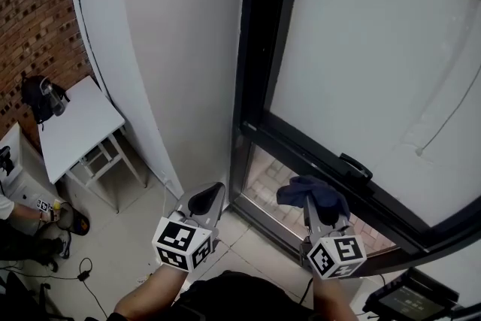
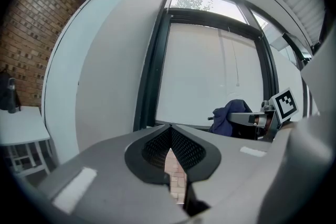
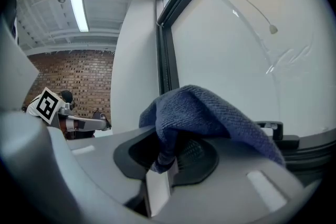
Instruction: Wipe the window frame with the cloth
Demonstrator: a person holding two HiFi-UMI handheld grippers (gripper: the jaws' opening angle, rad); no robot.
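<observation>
Dark blue woven cloth (image 1: 312, 194) sits bunched at the tips of the right gripper (image 1: 314, 208) in the head view. It is close to the lower rail of the black metal window frame (image 1: 252, 49), near a black handle (image 1: 353, 164); whether it touches the rail cannot be told. The left gripper (image 1: 209, 199) points toward the white wall (image 1: 180, 49) beside the frame.

In the left gripper view, its jaws meet at the tips with nothing between them, and the frame's upright stands ahead.

In the right gripper view, the jaws are clamped on a fold of the cloth, and the rest drapes over the right-hand jaw.
</observation>
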